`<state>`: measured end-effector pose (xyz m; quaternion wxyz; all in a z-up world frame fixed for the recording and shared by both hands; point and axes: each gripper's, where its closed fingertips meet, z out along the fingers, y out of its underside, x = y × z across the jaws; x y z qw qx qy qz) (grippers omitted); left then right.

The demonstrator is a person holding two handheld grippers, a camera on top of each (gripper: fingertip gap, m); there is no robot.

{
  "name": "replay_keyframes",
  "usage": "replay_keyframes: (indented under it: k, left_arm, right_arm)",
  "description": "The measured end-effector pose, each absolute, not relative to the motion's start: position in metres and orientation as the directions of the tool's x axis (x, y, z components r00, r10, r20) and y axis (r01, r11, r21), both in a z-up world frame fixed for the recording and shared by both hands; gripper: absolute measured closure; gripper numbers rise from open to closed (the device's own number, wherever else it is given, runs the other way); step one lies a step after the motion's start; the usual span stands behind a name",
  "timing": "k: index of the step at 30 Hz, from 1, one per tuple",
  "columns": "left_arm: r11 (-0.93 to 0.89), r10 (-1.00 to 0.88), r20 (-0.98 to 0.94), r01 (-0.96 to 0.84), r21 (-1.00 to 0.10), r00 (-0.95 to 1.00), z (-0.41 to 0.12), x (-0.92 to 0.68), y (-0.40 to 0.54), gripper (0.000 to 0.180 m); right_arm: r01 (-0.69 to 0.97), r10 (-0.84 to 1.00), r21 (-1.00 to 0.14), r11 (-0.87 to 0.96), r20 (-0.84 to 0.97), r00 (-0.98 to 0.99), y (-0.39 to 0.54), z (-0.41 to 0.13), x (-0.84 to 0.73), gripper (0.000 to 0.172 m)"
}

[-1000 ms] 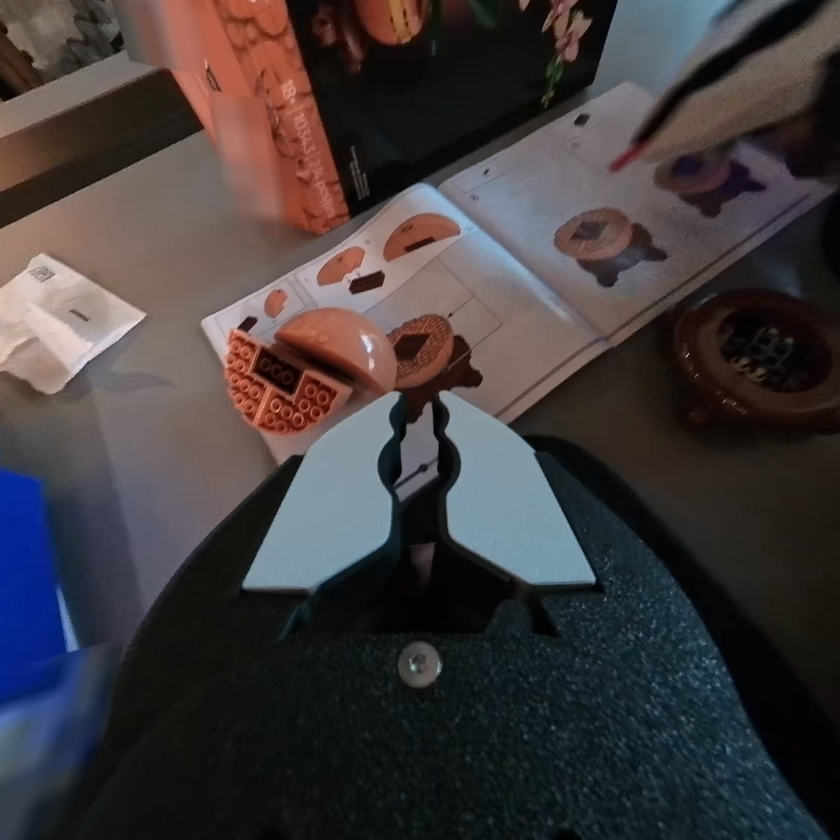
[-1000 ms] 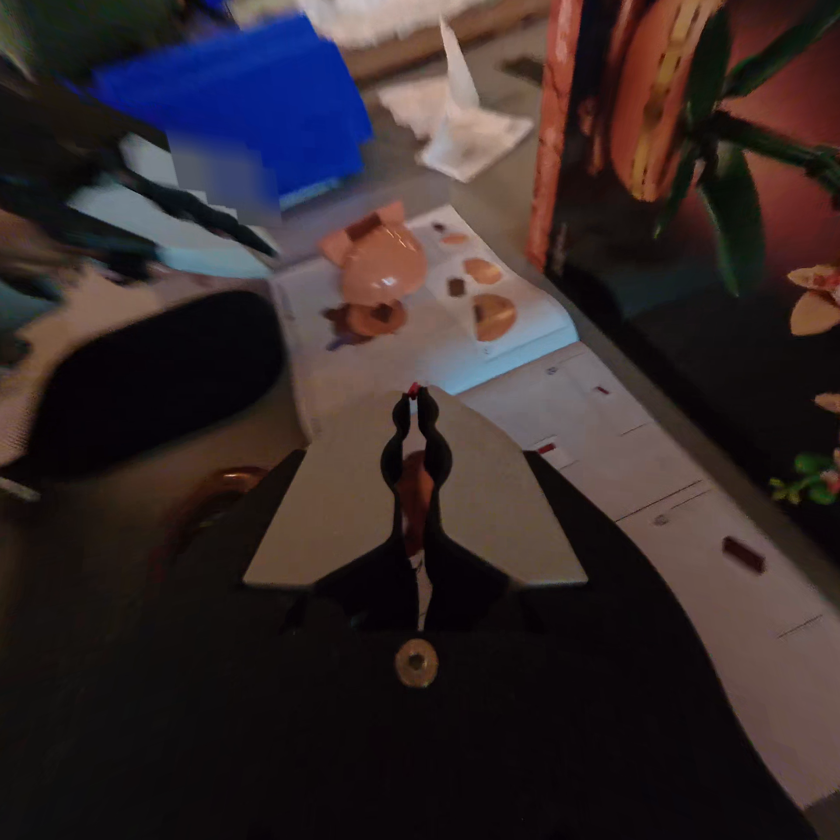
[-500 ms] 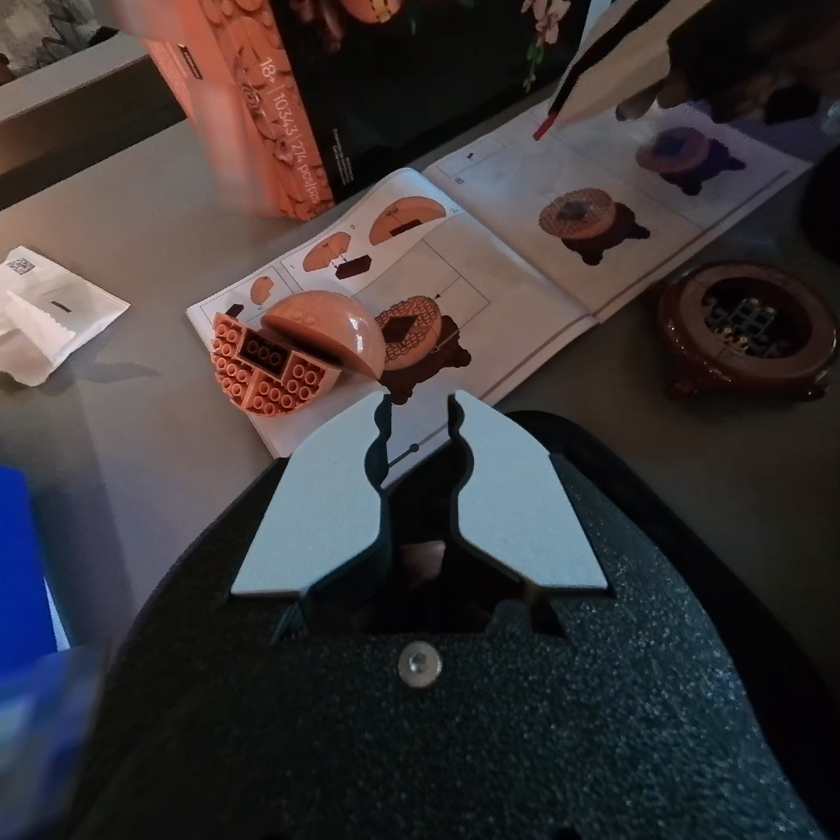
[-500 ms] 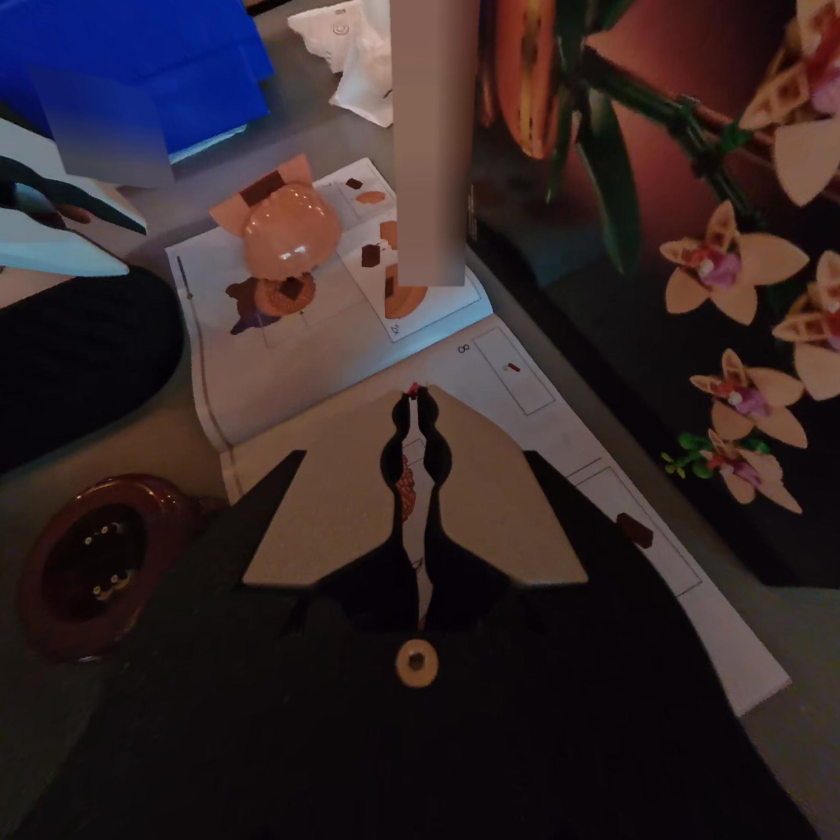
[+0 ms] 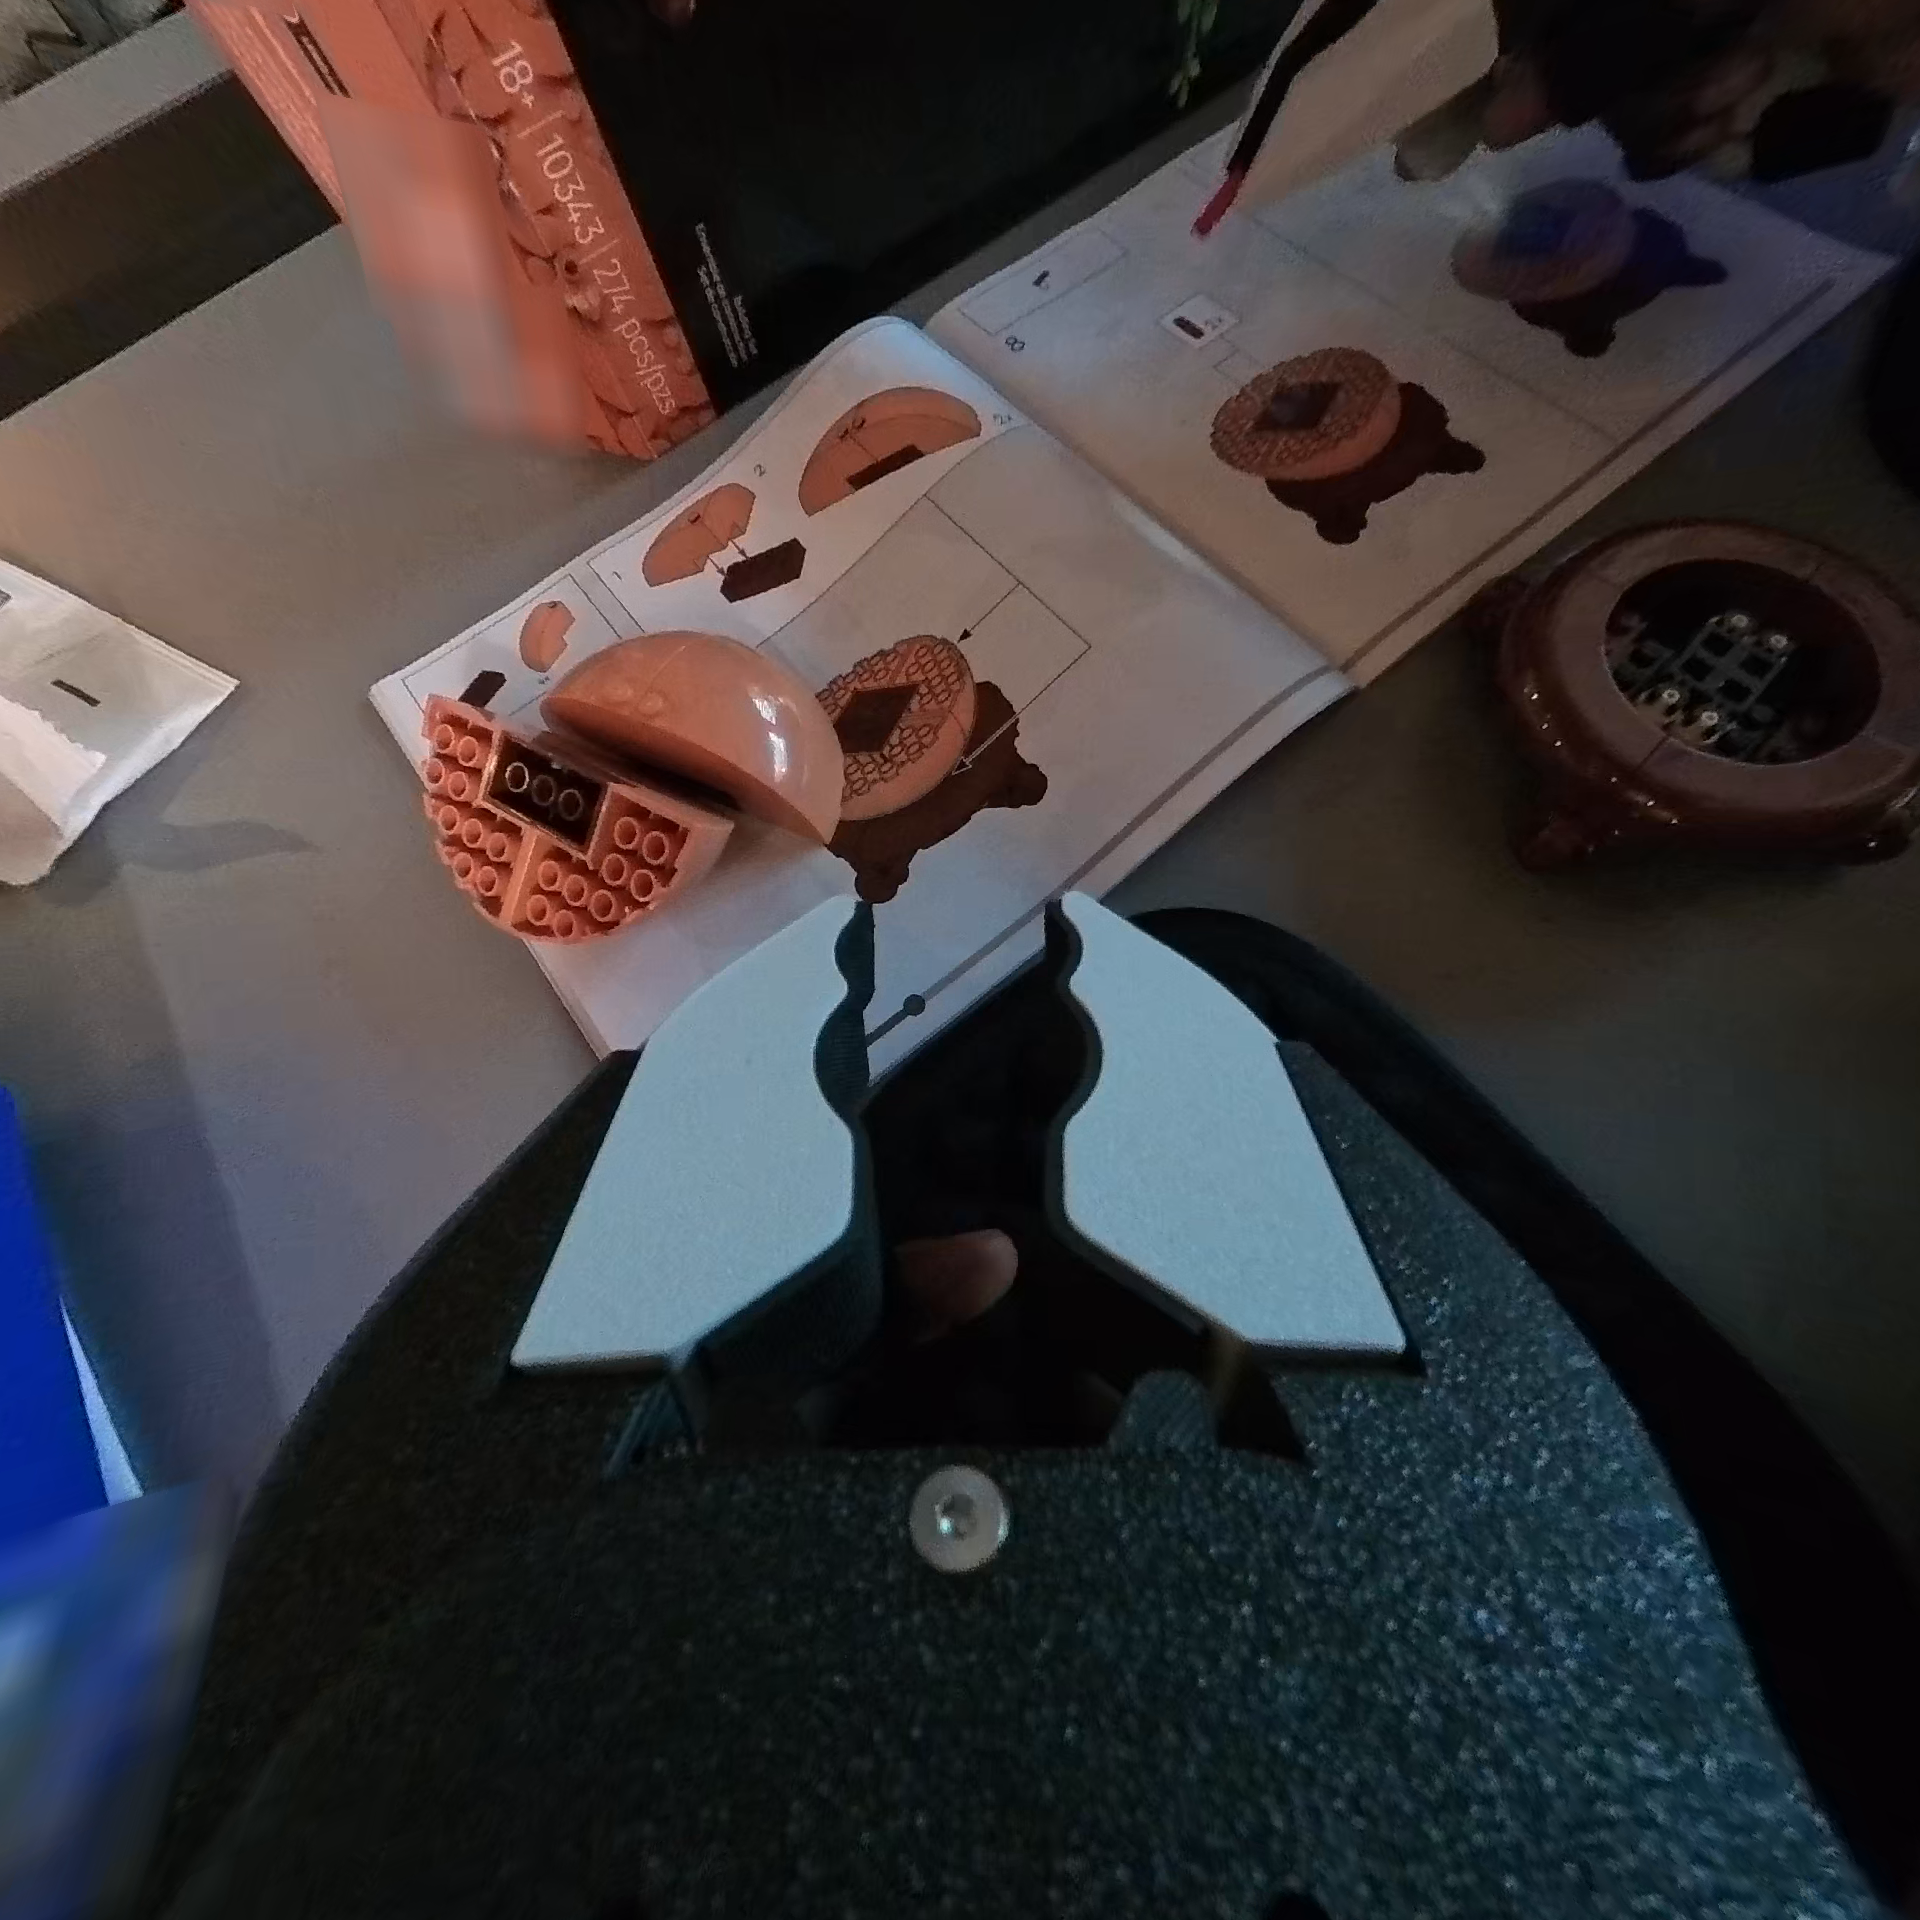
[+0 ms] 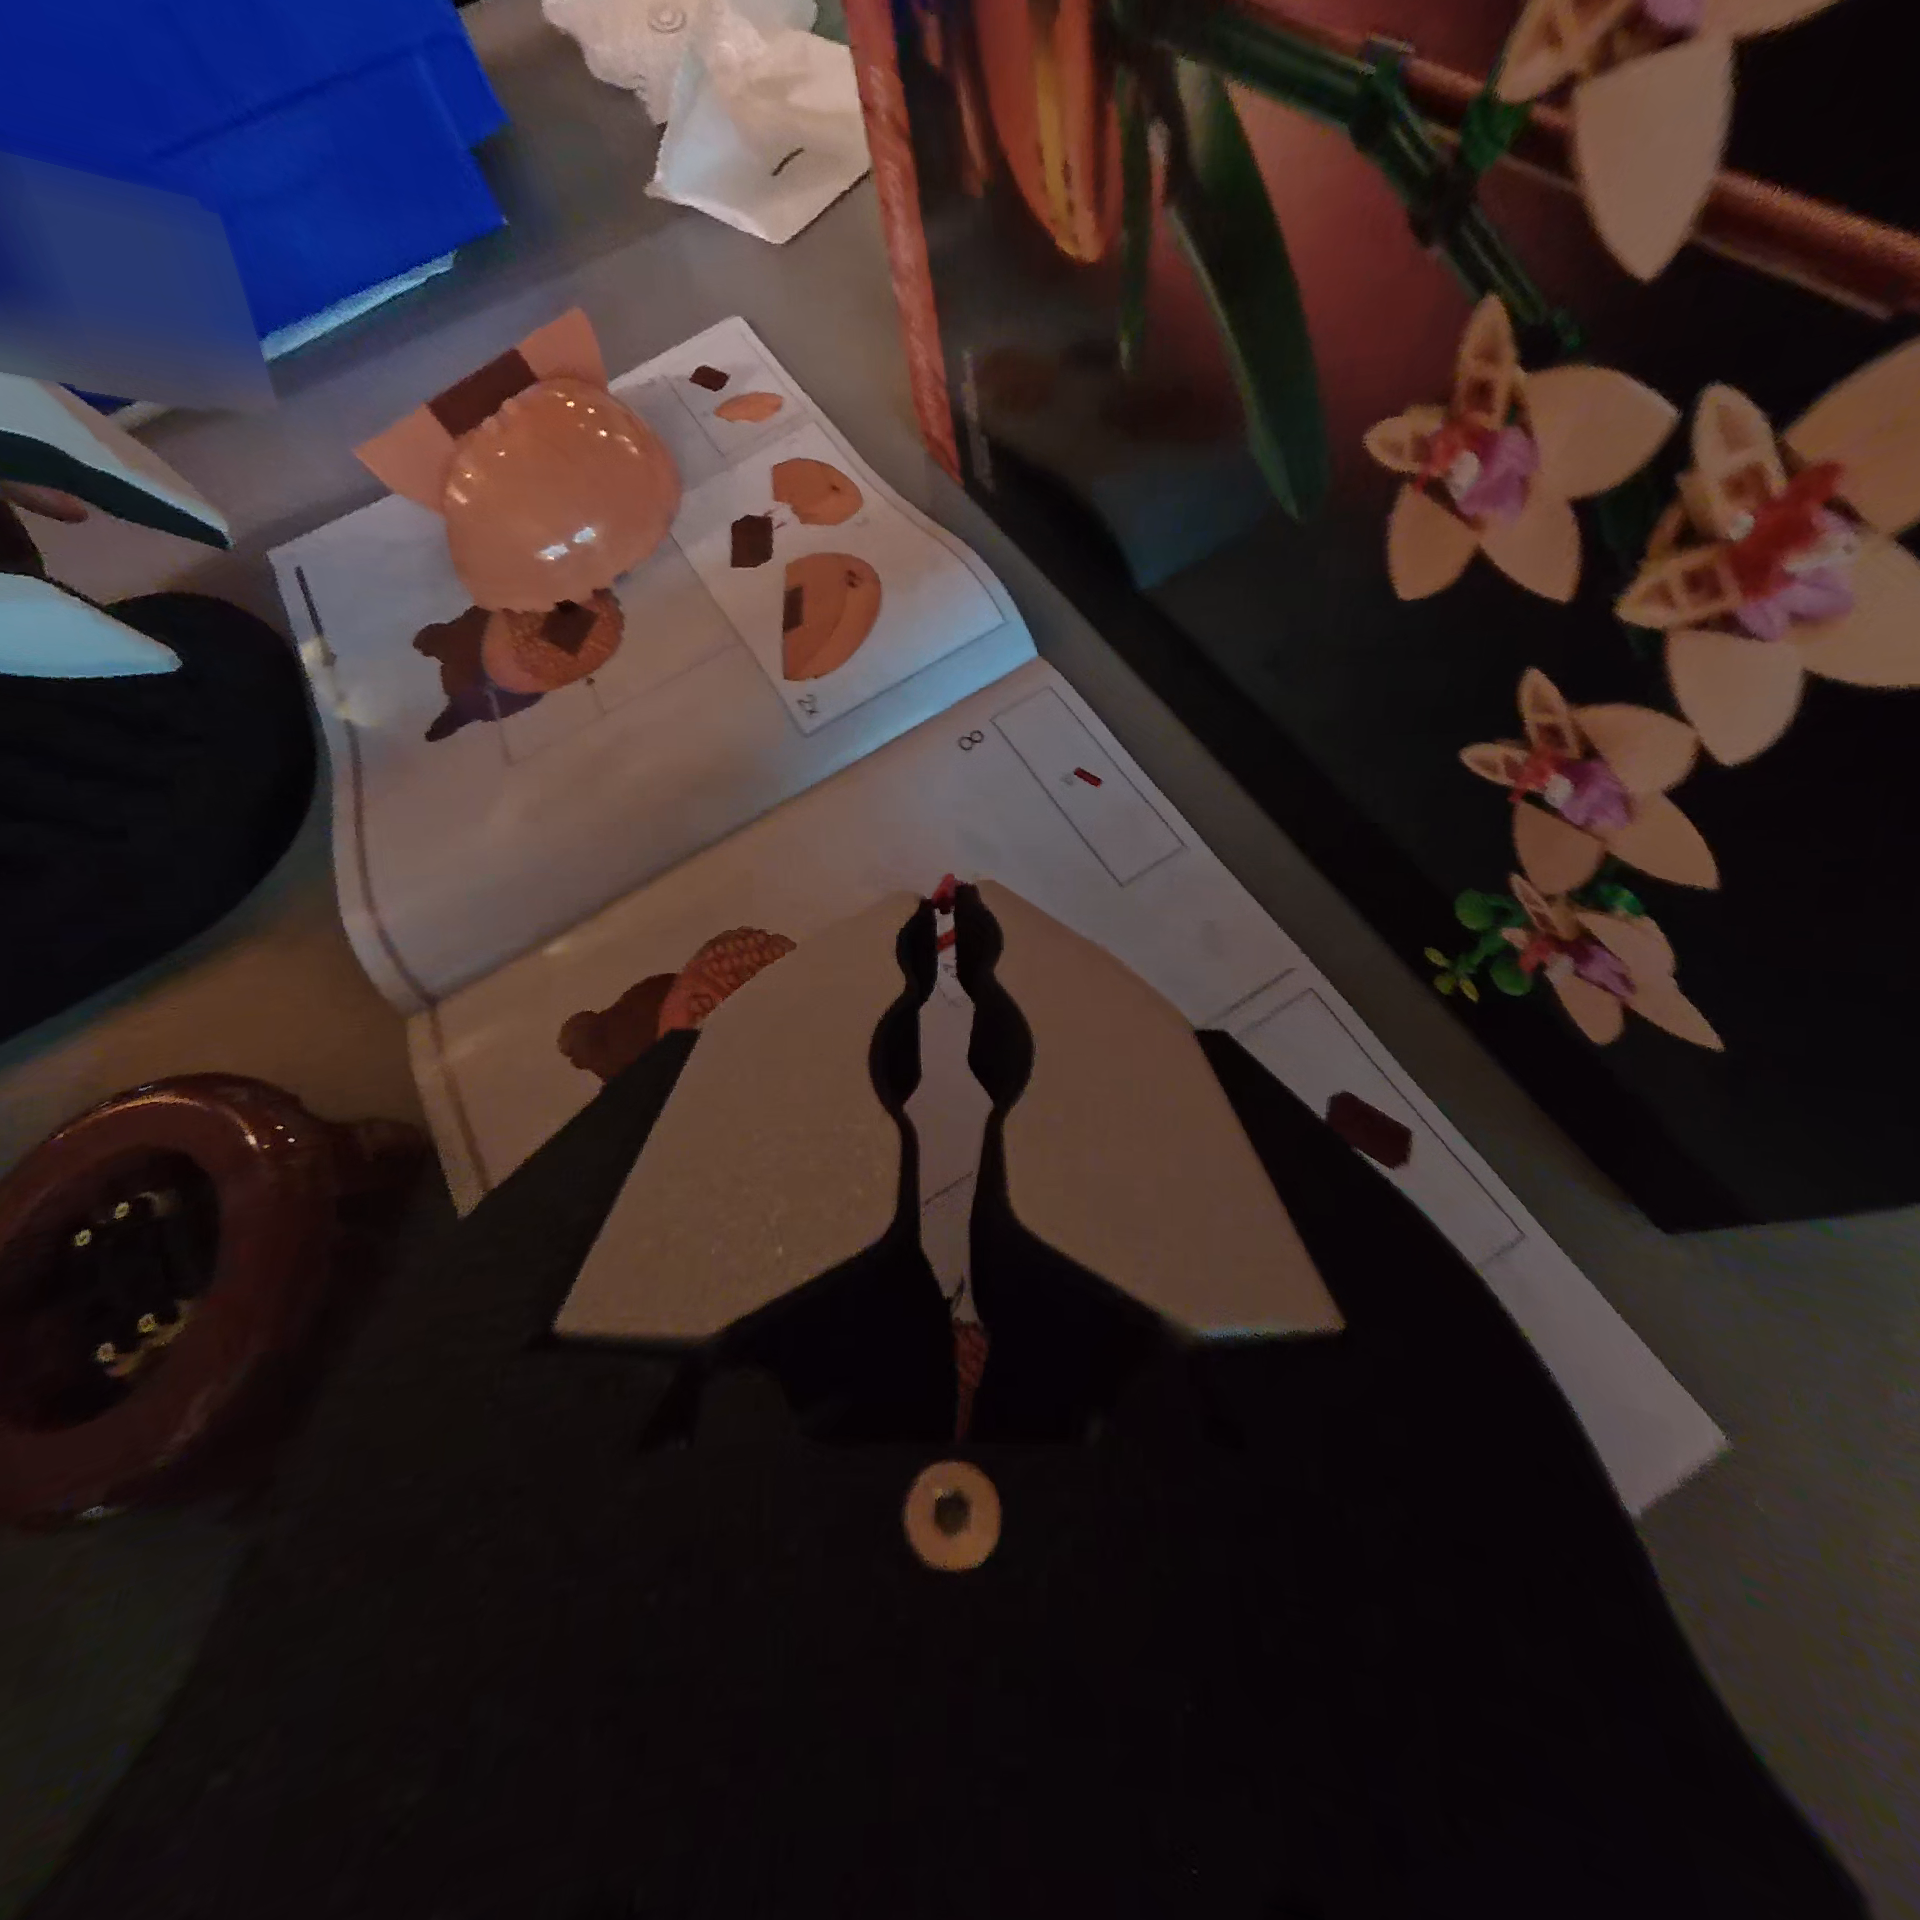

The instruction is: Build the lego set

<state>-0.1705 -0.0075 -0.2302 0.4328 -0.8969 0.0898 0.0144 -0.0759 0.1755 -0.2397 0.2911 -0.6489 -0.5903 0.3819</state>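
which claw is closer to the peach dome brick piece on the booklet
Left. The left claw sits open just short of the peach dome brick piece, off its near right edge. The right claw, pinching a small red piece, is farther off over the booklet's other page.

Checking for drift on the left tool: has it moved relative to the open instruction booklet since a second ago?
Yes. The left tool has drawn back toward the booklet's near edge, away from the salmon brick dome, and its fingers stand wider apart.
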Motion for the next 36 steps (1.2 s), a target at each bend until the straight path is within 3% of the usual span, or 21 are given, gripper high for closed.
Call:
replay_keyframes:
  k: [20,25,29,34,36]
  left_arm:
    - [-0.638,-0.164,-0.103,-0.185,-0.747,0.981,-0.240,-0.167,-0.005,0.146]
    - [-0.641,-0.164,-0.112,-0.192,-0.743,0.980,-0.240,-0.168,-0.005,0.146]
    - [-0.637,-0.150,-0.113,-0.184,-0.749,0.982,-0.239,-0.171,-0.007,0.145]
    - [-0.629,-0.145,-0.117,-0.183,-0.755,0.982,-0.236,-0.172,-0.011,0.145]
    - [-0.623,-0.144,-0.119,-0.184,-0.760,0.982,-0.234,-0.173,-0.013,0.145]
  right_arm:
    - [0.593,0.979,-0.783,-0.190,-0.197,0.053,0.183,-0.260,-0.067,0.169]
    - [0.669,0.996,-0.738,-0.093,-0.078,0.053,0.187,-0.265,-0.062,0.140]
    - [0.666,0.997,-0.746,0.032,0.066,0.027,0.190,-0.254,-0.063,0.129]
    - [0.564,0.998,-0.825,-0.026,0.013,0.065,0.192,-0.228,-0.065,0.107]
    - [0.525,0.999,-0.851,-0.013,0.008,0.038,0.185,-0.214,-0.063,0.106]
